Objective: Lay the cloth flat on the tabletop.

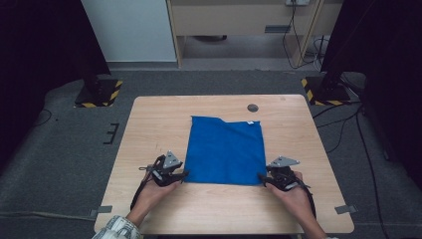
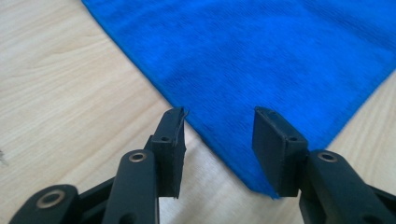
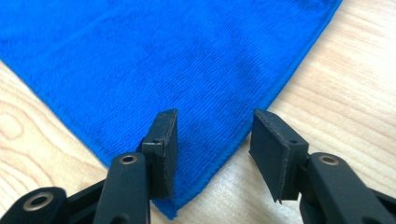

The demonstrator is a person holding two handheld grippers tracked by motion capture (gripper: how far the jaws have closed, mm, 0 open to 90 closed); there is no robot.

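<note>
No text, brand, number or label can be read anywhere. The nearest thing to a sign is the yellow-and-black hazard striping on the two stand bases on the floor beyond the tabletop (image 1: 149, 209): one base (image 1: 98, 93) off its far left corner, the other (image 1: 326, 91) off its far right corner. The small white tag (image 1: 251, 122) at the far edge of the blue cloth (image 1: 226, 149), which lies on the tabletop, is too small to show any writing. The dark round cap (image 1: 253, 107) set in the tabletop, just beyond that tag, carries no legible marking.
</note>
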